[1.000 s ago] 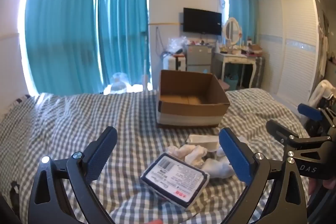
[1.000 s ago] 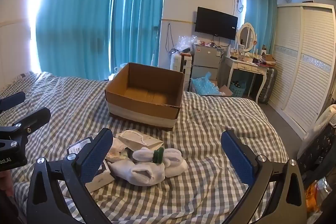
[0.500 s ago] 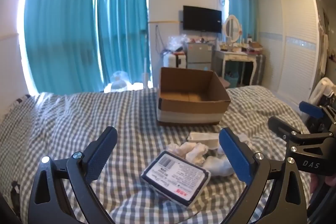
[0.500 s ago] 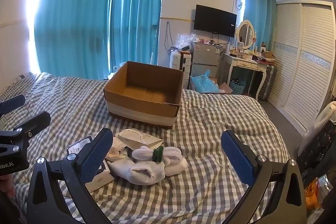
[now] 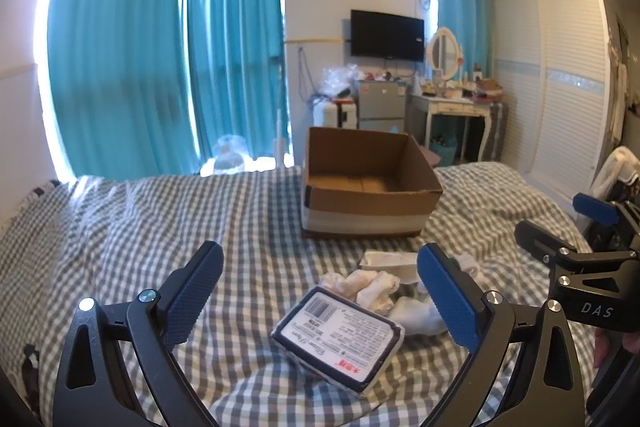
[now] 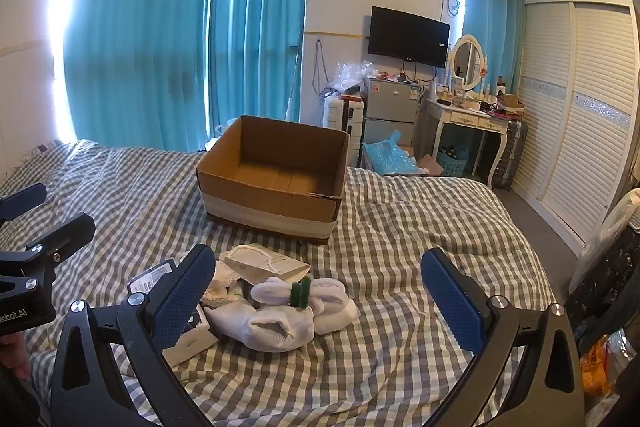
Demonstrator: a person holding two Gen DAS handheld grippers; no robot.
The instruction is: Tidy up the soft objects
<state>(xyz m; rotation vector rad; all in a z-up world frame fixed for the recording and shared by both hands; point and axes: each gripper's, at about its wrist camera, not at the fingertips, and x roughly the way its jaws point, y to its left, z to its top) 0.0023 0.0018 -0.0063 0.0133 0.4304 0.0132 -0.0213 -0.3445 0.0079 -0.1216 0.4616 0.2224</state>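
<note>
An open, empty cardboard box [image 5: 368, 187] [image 6: 276, 179] stands on the checked bed. In front of it lies a small pile: white rolled socks [image 6: 280, 315] with a green clip, cream socks [image 5: 372, 287], a flat white packet [image 6: 268, 263] and a dark-edged labelled packet [image 5: 340, 335]. My left gripper [image 5: 320, 299] is open and empty, hovering just short of the labelled packet. My right gripper [image 6: 320, 303] is open and empty, hovering over the white socks. Each gripper shows at the edge of the other's view.
The checked bedspread [image 6: 400, 227] spreads around the pile. Beyond the bed are teal curtains [image 5: 160, 67], a small fridge [image 6: 388, 107], a white dressing table [image 6: 472, 119] and a wardrobe [image 6: 580, 127] on the right.
Both views have shifted very slightly; the box and pile sit a touch nearer. Both grippers stay open and nothing was taken hold of.
</note>
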